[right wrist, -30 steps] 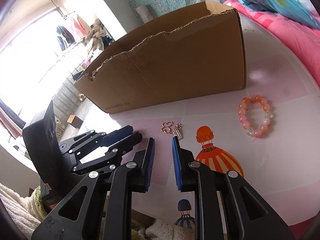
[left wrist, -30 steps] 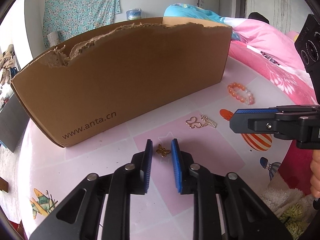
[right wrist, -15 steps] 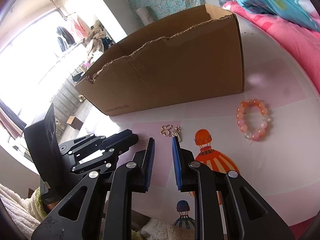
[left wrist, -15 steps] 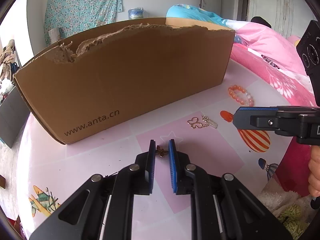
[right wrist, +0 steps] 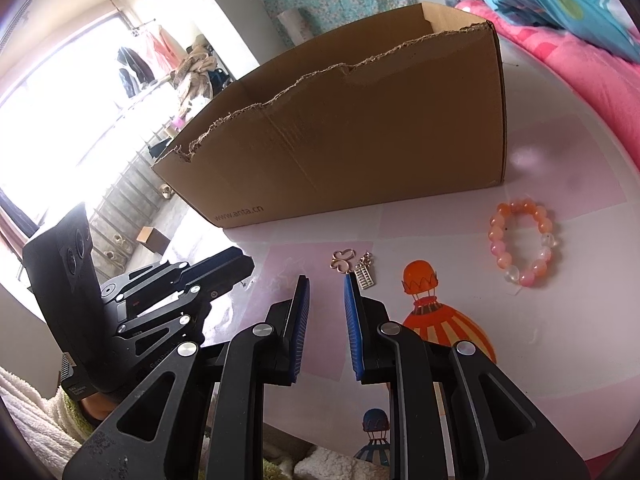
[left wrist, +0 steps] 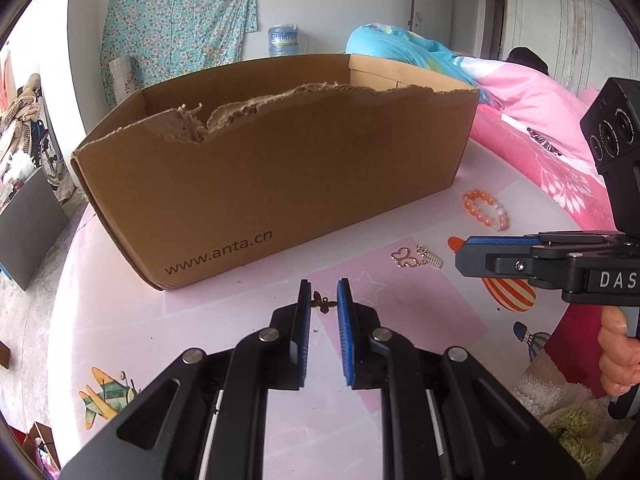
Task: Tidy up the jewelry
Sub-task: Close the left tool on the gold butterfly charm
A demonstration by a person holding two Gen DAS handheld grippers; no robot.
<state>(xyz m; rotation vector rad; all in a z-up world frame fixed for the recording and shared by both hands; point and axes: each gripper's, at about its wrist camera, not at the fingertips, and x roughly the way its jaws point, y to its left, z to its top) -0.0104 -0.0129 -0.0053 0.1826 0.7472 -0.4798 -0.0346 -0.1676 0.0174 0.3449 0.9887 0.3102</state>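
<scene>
The left gripper (left wrist: 323,300) has black arms and blue pads (left wrist: 305,312). Its jaws are pulled in close, and a tiny gold butterfly charm (left wrist: 322,303) sits right between the tips. The left wing meets the left pad, and the right wing comes up to the right pad. It looks pinched, but I cannot tell if the charm is up off the table (left wrist: 120,320) or lying on it. The charm's wings stretch sideways, from one pad to the other.

The right gripper (right wrist: 325,286) has the same black arms and blue pads (right wrist: 301,312). Its jaws have a small gap and nothing is in it. The tips hang over a pink square on the table. Just past the right tip lies a gold keyring charm with an open butterfly loop and a little sparkly bar (right wrist: 354,265). The loop is on the left and the bar on the right. The bar's long side points away from the gripper, a bit tilted.

Further right lies a round bracelet of orange, pink and clear beads (right wrist: 523,247), flat on the table, well apart from both grippers.

Behind all the jewelry stands a big brown cardboard box with a torn top edge (left wrist: 280,172). Its long side runs left to right across the table.

A hand (left wrist: 618,356) holds the right gripper's handle.
</scene>
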